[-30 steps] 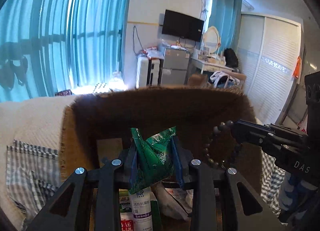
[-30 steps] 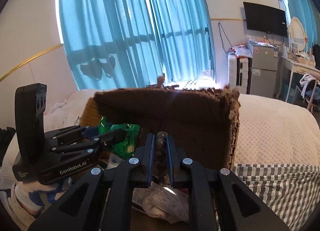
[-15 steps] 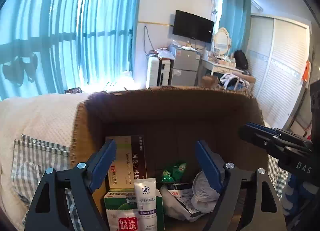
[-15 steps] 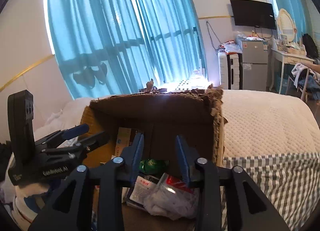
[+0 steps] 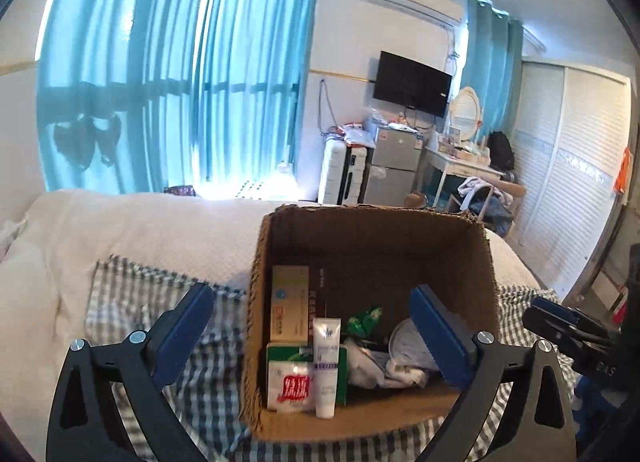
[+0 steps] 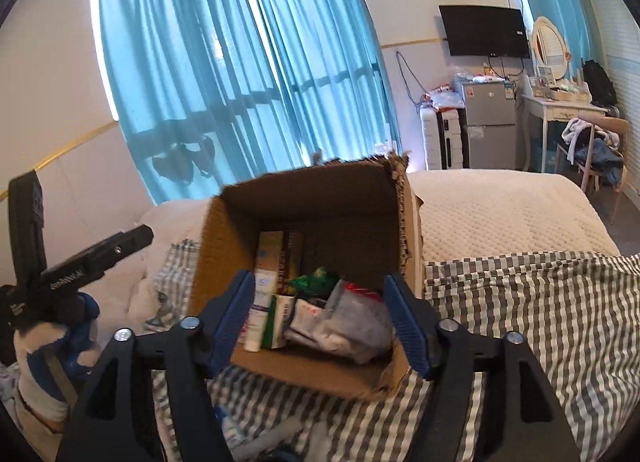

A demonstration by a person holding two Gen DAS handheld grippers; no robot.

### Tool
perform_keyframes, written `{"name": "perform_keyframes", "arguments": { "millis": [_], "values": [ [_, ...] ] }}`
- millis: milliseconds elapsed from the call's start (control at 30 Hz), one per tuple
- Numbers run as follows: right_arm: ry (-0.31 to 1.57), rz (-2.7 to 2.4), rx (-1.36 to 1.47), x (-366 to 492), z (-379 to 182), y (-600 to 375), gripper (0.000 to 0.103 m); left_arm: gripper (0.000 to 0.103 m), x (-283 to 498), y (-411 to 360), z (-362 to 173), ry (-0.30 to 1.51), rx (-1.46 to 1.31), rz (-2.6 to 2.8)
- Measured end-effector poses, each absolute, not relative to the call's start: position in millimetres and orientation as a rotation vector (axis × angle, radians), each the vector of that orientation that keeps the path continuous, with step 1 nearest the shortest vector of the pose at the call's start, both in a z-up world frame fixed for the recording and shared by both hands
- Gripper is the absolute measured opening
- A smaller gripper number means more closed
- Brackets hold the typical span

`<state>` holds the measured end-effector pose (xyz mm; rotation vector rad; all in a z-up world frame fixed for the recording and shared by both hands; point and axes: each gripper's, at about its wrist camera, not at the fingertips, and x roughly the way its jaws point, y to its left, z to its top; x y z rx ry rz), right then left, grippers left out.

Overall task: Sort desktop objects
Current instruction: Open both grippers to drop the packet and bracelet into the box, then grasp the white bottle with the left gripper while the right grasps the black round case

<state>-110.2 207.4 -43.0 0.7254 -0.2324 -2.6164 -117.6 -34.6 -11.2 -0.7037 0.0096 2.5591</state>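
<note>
An open cardboard box [image 5: 372,238] sits on a checked cloth on a bed, also seen in the right wrist view [image 6: 316,198]. Inside lie a green packet [image 5: 364,318], a white tube [image 5: 326,366], medicine boxes [image 5: 290,306], a red-and-white sachet [image 5: 290,386] and crumpled plastic bags [image 5: 400,362]. My left gripper [image 5: 312,334] is open and empty, held back above the box's near side. My right gripper [image 6: 322,314] is open and empty, also over the box's near edge. The green packet [image 6: 314,280] and tube [image 6: 256,326] show in the right view.
The grey checked cloth [image 6: 520,302] covers the near bed; a cream bedspread [image 6: 500,206] lies beyond. Blue curtains [image 5: 180,82], a TV [image 5: 412,82], a small fridge [image 5: 392,166] and a desk with a chair stand at the back. The other gripper [image 6: 80,262] shows at the left.
Both grippers opened: the left let go of the green packet and the right let go of the bead string, both into the box. Both then drew back from the box.
</note>
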Motion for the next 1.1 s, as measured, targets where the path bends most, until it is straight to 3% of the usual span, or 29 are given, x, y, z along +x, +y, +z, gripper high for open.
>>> {"name": "perform_keyframes", "arguments": {
  "millis": [467,700,1100],
  "values": [
    [-0.204,-2.624,0.808,-56,-50,198,0.086,0.103,-51,-72,-13,-0.002,-0.725,2.605],
    [-0.102,-2.621,0.827,-41,-82,202,0.100,0.103,-40,-63,-25,0.041,-0.734,2.590],
    [-0.093,-2.360,1.135,-52,-165,193,0.100,0.103,-45,-22,-109,0.293,-0.931,2.425]
  ]
}}
